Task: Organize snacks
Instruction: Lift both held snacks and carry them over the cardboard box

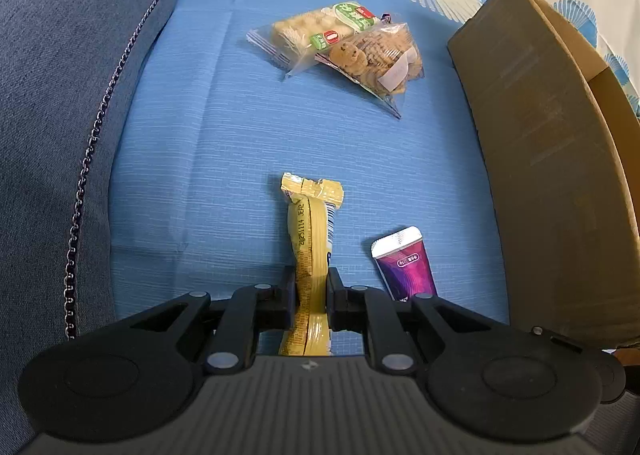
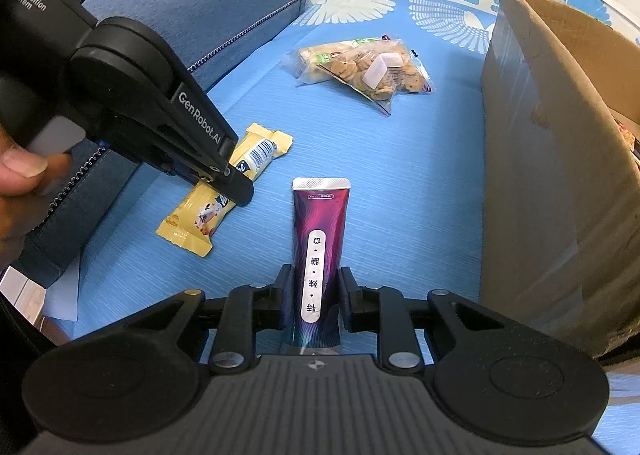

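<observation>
**A:** What do the two grippers hold?

**B:** The left gripper (image 1: 311, 287) has its fingers pressed on a yellow snack bar (image 1: 310, 239) lying on the blue cloth (image 1: 200, 159). The right gripper (image 2: 316, 291) has its fingers nearly closed against the sides of a purple sachet (image 2: 318, 251), also flat on the cloth.

**A:** Where are the containers?

**B:** In the right wrist view, a cardboard box (image 2: 532, 159) stands at three o'clock, its top open; its contents are too hidden to tell. At twelve o'clock lie two clear bags touching each other: a bag of cookies (image 2: 380, 75), partly overlapping a bag of pale biscuits (image 2: 316, 57) on its left.
</observation>
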### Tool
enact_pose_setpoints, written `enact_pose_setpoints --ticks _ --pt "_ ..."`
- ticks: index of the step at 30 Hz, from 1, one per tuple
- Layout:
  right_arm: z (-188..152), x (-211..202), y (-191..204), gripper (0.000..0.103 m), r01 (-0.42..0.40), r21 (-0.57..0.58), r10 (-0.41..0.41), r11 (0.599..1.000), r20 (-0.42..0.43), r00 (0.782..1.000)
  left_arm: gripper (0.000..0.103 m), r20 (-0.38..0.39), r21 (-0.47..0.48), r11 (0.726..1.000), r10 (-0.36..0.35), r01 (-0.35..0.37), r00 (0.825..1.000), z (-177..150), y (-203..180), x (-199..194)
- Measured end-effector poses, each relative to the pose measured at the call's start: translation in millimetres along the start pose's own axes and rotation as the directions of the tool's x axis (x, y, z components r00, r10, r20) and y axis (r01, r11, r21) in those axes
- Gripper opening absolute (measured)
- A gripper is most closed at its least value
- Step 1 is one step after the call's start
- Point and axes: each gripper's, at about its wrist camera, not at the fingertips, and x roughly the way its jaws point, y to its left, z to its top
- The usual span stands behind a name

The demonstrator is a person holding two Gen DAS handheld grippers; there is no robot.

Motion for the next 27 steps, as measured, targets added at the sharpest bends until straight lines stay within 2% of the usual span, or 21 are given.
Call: enact_pose_setpoints --ticks 7,12,17,22,27 --pt "0.7 -3.2 -1.4 0.022 -0.003 0.007 0.003 1.000 0.001 1.000 0.014 0.008 0.005 1.000 0.003 -0.003 1.000 -0.3 -0.2 -2.0" --pt "2.5 -10.9 -3.3 0.021 -0.004 0.013 0.004 1.000 0.033 0.999 0.014 0.020 0.002 1.000 0.006 -0.006 1.000 -0.1 0.3 -4.8" --pt "7.8 -24.4 -7.5 0.020 0.001 0.026 -0.004 1.000 0.100 0.995 0.014 0.091 -0.006 1.000 -0.010 0.010 0.996 2.8 0.0 -17.5" --pt "16.9 -50.7 -9.9 0.020 -0.011 0.025 0.006 1.000 0.209 0.978 0.014 0.206 -0.019 0.998 -0.050 0.055 0.977 7.1 -2.3 -38.4" --pt "25.1 -81.7 -11.1 0.020 -0.020 0.005 0.018 1.000 0.329 0.944 0.014 0.334 -0.001 0.999 -0.050 0.053 0.941 10.3 -9.6 -59.2"
